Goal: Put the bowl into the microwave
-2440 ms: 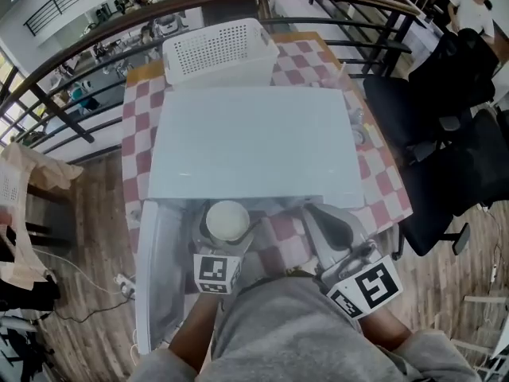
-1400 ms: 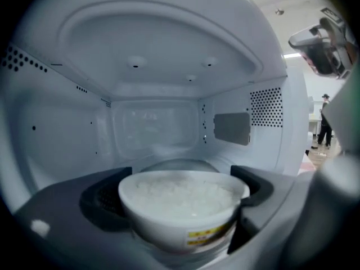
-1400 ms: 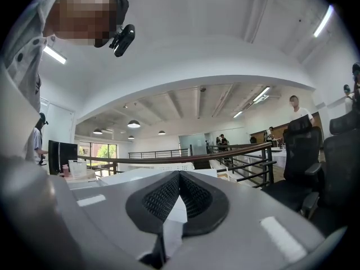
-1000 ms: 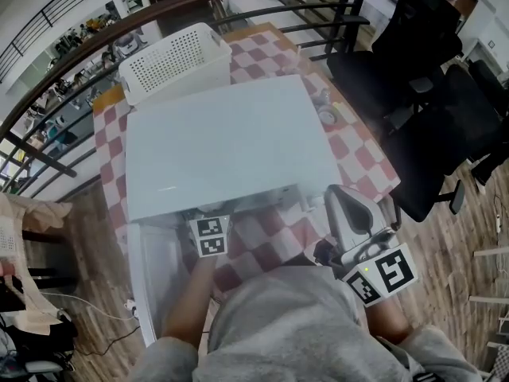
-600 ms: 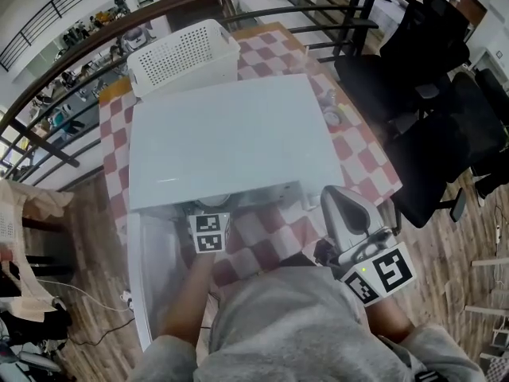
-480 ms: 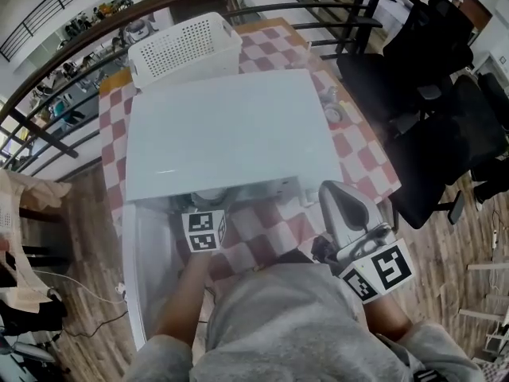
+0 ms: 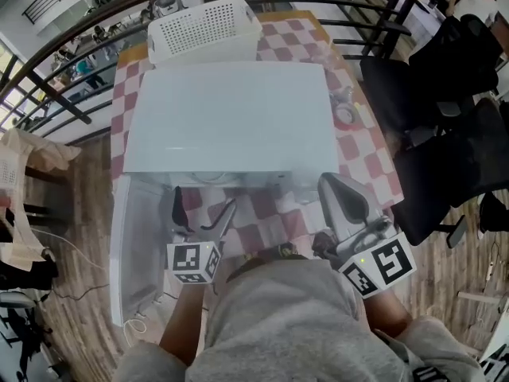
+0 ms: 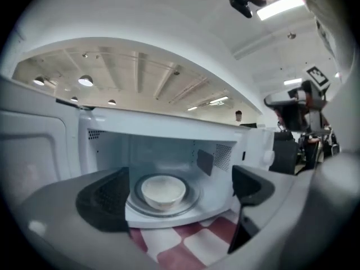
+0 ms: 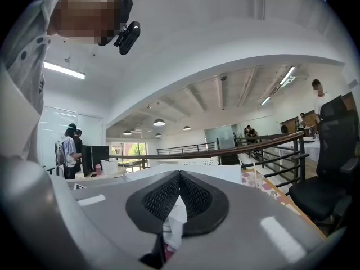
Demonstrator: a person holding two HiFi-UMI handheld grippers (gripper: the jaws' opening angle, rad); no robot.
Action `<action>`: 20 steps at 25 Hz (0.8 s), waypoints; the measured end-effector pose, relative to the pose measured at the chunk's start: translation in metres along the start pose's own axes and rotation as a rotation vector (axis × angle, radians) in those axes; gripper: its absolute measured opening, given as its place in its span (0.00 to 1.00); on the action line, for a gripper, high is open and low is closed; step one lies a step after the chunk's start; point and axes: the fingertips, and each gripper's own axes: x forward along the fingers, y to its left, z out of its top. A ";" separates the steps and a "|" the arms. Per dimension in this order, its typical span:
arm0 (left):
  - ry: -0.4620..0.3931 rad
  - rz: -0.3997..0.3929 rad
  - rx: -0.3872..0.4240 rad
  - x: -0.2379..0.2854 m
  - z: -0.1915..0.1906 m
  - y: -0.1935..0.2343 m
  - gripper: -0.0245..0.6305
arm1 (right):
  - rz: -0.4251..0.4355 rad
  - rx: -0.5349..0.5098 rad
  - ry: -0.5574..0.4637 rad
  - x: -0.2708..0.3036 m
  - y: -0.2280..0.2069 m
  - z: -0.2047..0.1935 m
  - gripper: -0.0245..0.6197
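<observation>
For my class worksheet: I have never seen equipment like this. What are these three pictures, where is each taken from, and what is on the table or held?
A person holds a two-jaw claw in each hand. One picture looks down from a head camera; the other two come from cameras riding on the claws. A white microwave stands on a checked tablecloth, its door open, a white basket behind it. The left claw is open and empty before the opening; the bowl sits inside on the glass tray. The right claw is shut, holding nothing.
</observation>
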 end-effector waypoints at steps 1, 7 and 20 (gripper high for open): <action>-0.007 -0.002 -0.003 -0.009 0.004 -0.009 0.89 | 0.014 0.002 0.002 0.000 -0.004 0.000 0.03; -0.109 0.012 -0.009 -0.052 0.039 -0.063 0.81 | 0.113 0.017 0.014 -0.006 -0.014 -0.001 0.03; -0.222 0.275 0.097 -0.118 0.088 -0.133 0.05 | 0.371 0.010 0.045 -0.027 0.010 -0.024 0.03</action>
